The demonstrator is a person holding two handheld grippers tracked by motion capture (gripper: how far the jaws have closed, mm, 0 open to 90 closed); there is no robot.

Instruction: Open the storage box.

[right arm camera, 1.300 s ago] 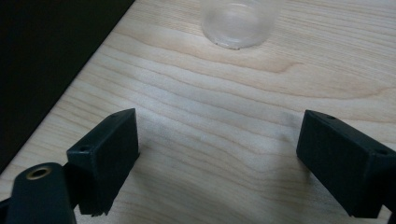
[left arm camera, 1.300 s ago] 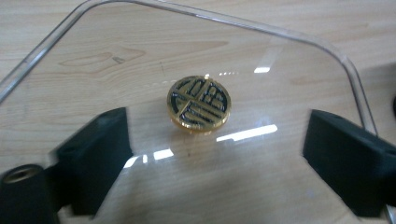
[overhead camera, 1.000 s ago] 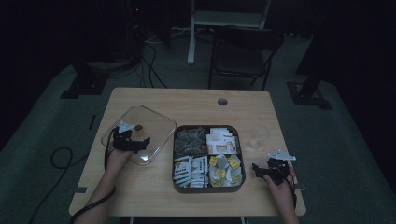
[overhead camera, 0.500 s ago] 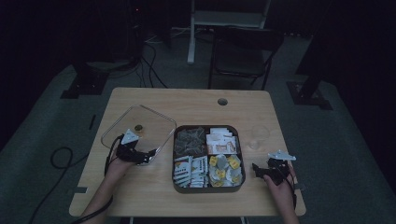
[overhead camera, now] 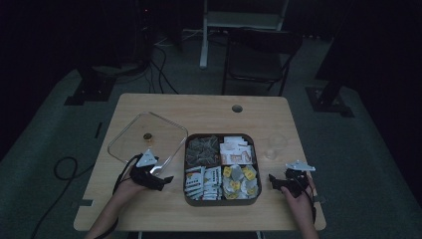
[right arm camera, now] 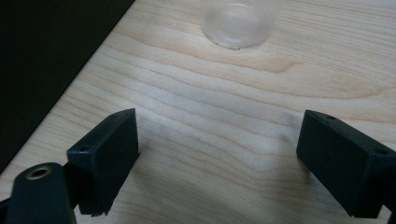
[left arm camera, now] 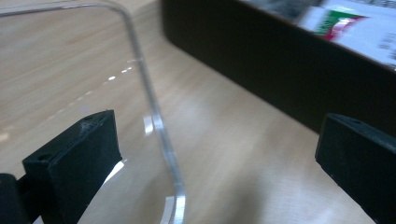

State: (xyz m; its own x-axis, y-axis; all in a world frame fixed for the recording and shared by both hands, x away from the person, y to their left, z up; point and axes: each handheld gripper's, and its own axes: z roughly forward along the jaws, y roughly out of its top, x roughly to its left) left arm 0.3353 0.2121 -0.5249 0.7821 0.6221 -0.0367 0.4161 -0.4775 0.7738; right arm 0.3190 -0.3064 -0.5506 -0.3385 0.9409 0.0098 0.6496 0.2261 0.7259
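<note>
Clear lid [overhead camera: 144, 142] lies flat on desk [overhead camera: 209, 112], left of the black tray [overhead camera: 221, 169]. Its near corner edge is straddled by left tongs [left arm camera: 205, 154], jaws apart. Right tongs [right arm camera: 219, 158], also apart, are held right of the tray.

Clear lid [overhead camera: 144, 139] lies left of the tray [overhead camera: 221, 199], cup [overhead camera: 275, 145] right

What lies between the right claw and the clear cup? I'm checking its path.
Bare wood table separates the right claw from the clear cup in the right gripper view.
</note>
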